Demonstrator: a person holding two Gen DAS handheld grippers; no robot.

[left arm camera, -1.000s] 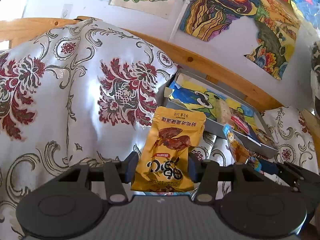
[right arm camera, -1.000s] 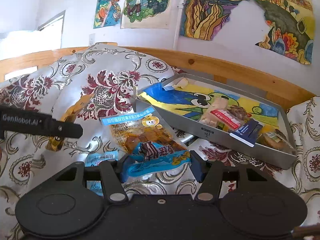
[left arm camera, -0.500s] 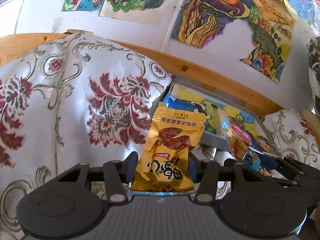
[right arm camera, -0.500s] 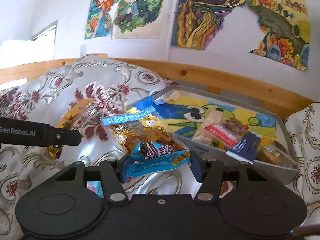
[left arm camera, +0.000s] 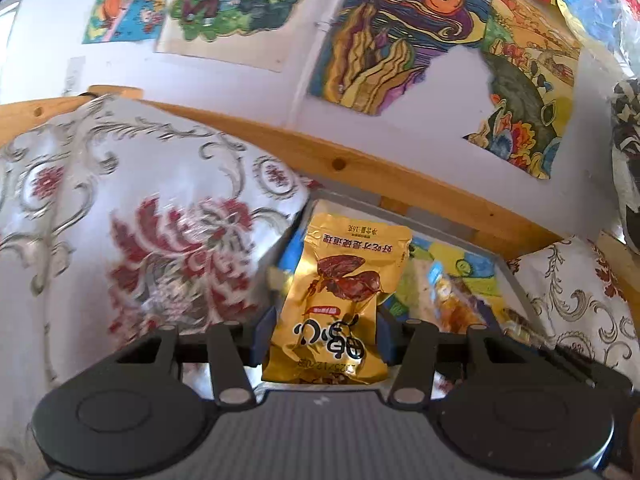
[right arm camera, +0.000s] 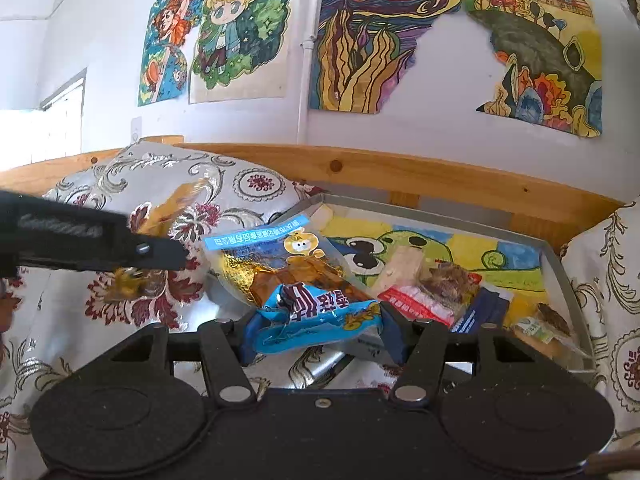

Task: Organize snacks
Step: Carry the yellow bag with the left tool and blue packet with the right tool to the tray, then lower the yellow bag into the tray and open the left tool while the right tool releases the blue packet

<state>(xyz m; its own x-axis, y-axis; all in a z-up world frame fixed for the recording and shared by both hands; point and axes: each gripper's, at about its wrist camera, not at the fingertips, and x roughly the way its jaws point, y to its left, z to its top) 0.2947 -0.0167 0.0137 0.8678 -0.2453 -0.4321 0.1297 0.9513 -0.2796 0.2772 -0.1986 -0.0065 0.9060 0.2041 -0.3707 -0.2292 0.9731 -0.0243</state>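
Both grippers have come forward toward the grey tray, each with a snack packet clamped in its jaws.

Nearest, the left gripper (left arm camera: 322, 338) pinches the lower part of a gold packet (left arm camera: 340, 300), which stands upright and now covers the tray's near left corner instead of the floral cloth (left arm camera: 152, 248). The right gripper (right arm camera: 320, 330) grips a blue packet (right arm camera: 296, 280) by its crumpled end, and the packet now overlaps the tray's (right arm camera: 558, 264) left edge. Beyond, several small snacks (right arm camera: 436, 284) lie on the tray's cartoon lining, with the wooden rail (right arm camera: 400, 172) and wall drawings (right arm camera: 360, 36) behind, larger than before.
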